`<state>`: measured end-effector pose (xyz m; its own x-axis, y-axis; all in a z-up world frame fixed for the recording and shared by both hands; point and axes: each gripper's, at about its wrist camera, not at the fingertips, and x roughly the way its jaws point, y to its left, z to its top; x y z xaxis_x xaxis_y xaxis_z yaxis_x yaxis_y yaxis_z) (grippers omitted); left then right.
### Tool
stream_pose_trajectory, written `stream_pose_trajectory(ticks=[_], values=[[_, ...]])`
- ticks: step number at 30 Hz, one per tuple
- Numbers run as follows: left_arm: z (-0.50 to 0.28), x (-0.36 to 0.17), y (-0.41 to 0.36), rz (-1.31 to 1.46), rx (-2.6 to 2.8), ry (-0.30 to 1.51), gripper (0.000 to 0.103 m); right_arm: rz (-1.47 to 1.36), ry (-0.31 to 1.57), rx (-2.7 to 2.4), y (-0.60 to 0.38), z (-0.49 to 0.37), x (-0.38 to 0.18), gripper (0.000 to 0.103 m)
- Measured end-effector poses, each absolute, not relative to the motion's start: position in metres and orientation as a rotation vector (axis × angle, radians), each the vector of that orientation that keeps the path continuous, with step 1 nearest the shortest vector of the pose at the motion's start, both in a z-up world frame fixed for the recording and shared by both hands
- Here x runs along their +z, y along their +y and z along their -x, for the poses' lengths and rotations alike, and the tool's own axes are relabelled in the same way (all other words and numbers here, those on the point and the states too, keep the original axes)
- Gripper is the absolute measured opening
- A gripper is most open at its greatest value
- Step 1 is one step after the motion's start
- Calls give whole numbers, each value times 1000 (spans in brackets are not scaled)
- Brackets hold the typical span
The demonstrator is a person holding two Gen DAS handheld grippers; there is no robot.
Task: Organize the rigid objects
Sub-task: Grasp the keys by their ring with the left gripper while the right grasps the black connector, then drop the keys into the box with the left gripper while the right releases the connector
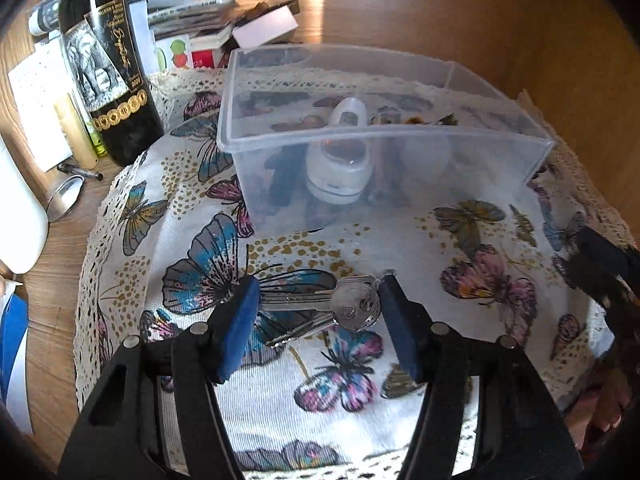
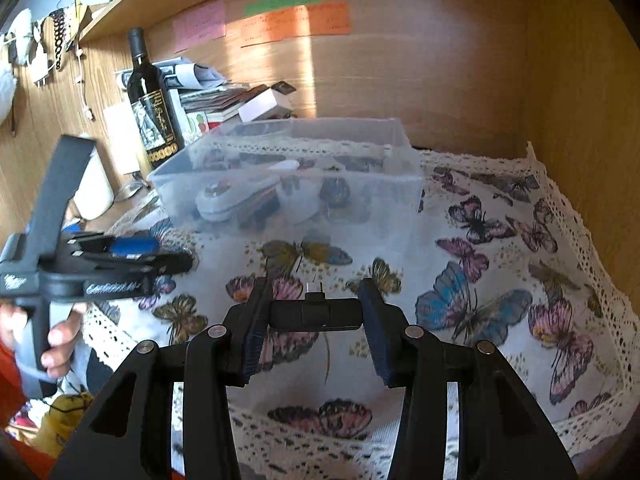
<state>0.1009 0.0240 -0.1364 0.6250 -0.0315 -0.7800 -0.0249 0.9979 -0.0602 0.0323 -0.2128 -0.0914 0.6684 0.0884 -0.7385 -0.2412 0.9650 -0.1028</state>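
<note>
A bunch of silver keys (image 1: pixel 324 307) lies crosswise between the blue pads of my left gripper (image 1: pixel 316 304), which is shut on it just above the butterfly cloth (image 1: pixel 460 240). My right gripper (image 2: pixel 314 312) is shut on a black USB-C adapter (image 2: pixel 314 313), its plug pointing forward. A clear plastic box (image 1: pixel 360 140) stands beyond both, also in the right wrist view (image 2: pixel 288 176). It holds a white round gadget (image 1: pixel 340 168) and several small items. The left gripper shows at the left of the right wrist view (image 2: pixel 132 256).
A dark wine bottle (image 1: pixel 108 72) stands left of the box, with stacked papers and small boxes (image 1: pixel 208 20) behind. A white container (image 1: pixel 20 216), a pen and a round mirror (image 1: pixel 64 196) lie at the left. Wooden walls close the back and right.
</note>
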Motion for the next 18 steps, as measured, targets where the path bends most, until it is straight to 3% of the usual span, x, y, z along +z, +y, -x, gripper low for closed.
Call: stream_pose_trajectory(ticks=[18], values=[[-95,-47,32,93,-30,642,61,242,672,230,-185,-83,-51,41]])
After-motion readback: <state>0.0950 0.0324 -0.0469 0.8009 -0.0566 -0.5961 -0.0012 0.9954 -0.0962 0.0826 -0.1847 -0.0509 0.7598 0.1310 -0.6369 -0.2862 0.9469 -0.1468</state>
